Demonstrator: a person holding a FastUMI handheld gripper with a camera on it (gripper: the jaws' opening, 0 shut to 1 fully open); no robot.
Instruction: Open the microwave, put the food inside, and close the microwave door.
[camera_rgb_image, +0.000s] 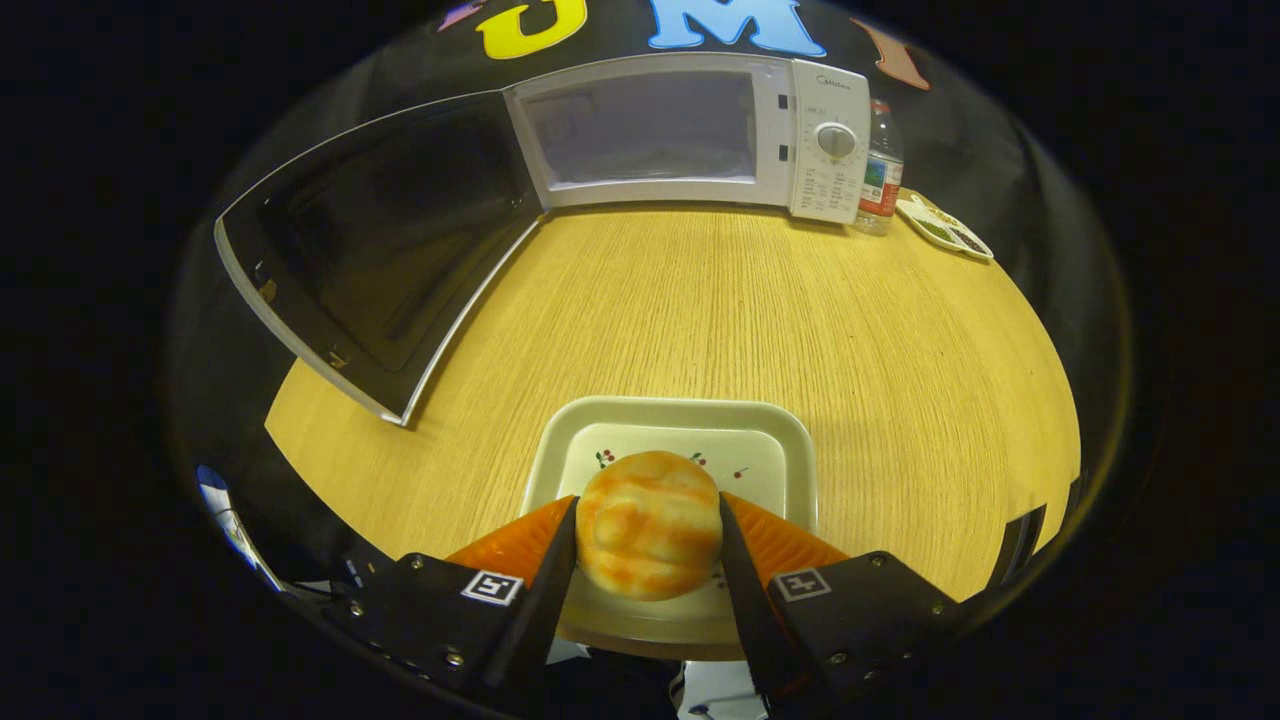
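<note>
A light wooden table fills the booth. Between the fingers of the gripper, both pressing its sides, sits a bun over a square plate, whose near edge is hidden. Far off, the microwave stands with its door swung open left; a water bottle is beside it on the right.

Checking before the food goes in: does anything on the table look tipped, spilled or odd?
Nothing stands out. The microwave door hangs wide open, the bottle beside it stands upright, and the bun sits between the gripper fingers over the plate, with no spill on the table.
</note>
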